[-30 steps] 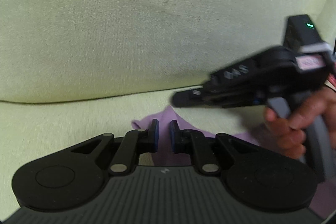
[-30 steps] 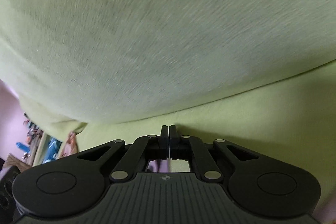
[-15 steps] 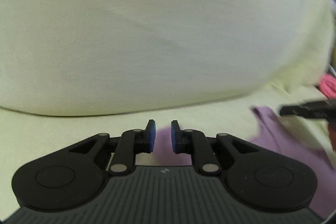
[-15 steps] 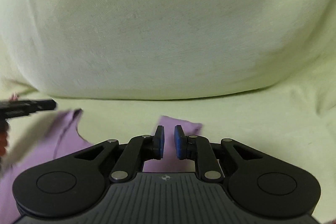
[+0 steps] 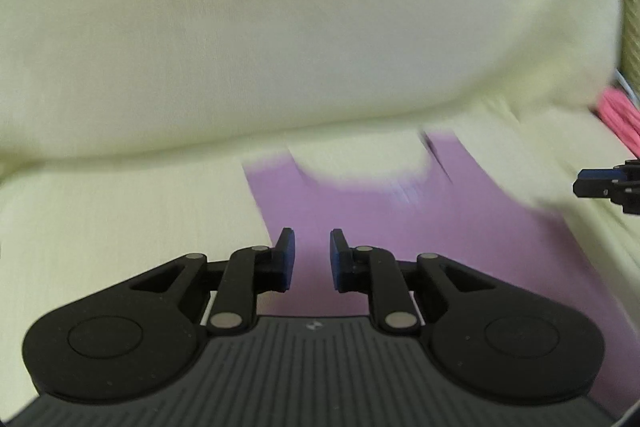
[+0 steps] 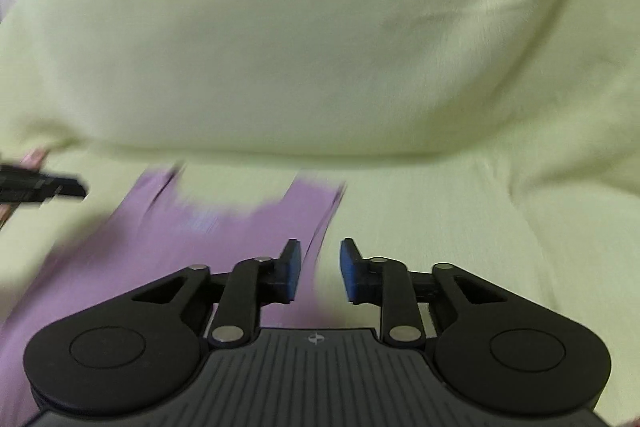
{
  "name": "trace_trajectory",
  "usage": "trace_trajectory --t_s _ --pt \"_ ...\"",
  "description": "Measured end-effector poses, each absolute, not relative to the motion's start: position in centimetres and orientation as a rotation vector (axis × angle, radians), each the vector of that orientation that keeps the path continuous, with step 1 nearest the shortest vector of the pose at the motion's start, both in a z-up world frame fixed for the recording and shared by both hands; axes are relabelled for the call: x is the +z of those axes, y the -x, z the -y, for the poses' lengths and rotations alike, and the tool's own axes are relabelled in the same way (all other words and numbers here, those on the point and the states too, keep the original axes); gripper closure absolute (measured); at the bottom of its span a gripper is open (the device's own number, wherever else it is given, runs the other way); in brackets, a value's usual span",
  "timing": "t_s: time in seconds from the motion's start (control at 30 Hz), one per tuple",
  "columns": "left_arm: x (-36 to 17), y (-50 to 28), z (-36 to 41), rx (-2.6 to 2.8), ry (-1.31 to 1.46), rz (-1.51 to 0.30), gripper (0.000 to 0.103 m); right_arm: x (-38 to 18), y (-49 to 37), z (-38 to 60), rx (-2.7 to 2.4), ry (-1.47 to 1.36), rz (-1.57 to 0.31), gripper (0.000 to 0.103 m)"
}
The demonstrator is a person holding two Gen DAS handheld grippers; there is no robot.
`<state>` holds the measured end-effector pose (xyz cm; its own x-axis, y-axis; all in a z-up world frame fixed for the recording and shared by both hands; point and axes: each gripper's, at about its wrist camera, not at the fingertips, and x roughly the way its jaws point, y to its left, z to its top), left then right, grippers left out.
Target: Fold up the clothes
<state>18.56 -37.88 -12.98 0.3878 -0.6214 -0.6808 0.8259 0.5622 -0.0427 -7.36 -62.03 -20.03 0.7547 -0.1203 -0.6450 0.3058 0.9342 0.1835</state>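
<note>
A pale yellow-green sofa seat (image 5: 100,219) runs under a matching back cushion (image 5: 280,27). On the seat lies a purple sleeveless top (image 5: 360,211), spread flat with its scooped neckline toward the cushion; the picture is blurred, so its finer folds cannot be told. The left gripper (image 5: 310,259) hovers above the top's left edge, its jaws a little apart with nothing between the blue pads. Further right, the right gripper (image 6: 319,269) hangs over the top's right edge (image 6: 320,227), where purple cloth meets bare seat; its jaws have just been opening and stand spread, gripping nothing. At the far right edge of the left wrist view, some pink stuff (image 5: 620,115) shows beside the cushion
</note>
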Motion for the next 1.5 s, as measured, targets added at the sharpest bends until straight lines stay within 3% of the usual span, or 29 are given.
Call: trace_trajectory --t_s 0.2,0.3,0.53,0.6,0.73,0.97,1.17,1.5 --pt "-17.2 -8.0 30.5 -0.953 -0.382 -0.859 0.086 -21.6 18.3 53.3 -0.174 -0.270 -0.825 0.077" --pt "-18.2 -3.3 26.6 -0.888 -0.432 -0.803 0.086 -22.0 22.5 50.1 -0.244 -0.239 -0.873 0.074" --pt "-16.4 1.2 23.1 -0.701 -0.455 -0.969 0.086 -21.9 29.8 47.0 -0.397 -0.330 -0.974 0.071" --pt "-14.9 2.4 22.7 -0.664 -0.416 -0.992 0.076 -20.4 30.5 46.9 -0.444 -0.402 -0.953 0.068" --pt "-11.3 6.0 21.7 -0.653 -0.363 -0.941 0.065 -16.2 31.7 44.8 -0.460 -0.484 -0.835 0.047" --pt "-7.1 10.6 21.3 -0.624 -0.384 -0.833 0.043 -10.1 33.1 40.8 -0.421 -0.447 -0.713 0.031" --pt "-5.8 12.9 20.1 -0.614 -0.376 -0.823 0.037 -8.0 34.8 39.3 -0.448 -0.434 -0.704 0.017" --pt "-5.5 14.8 19.6 -0.600 -0.394 -0.831 0.028 -7.0 36.7 37.8 -0.425 -0.418 -0.702 0.014"
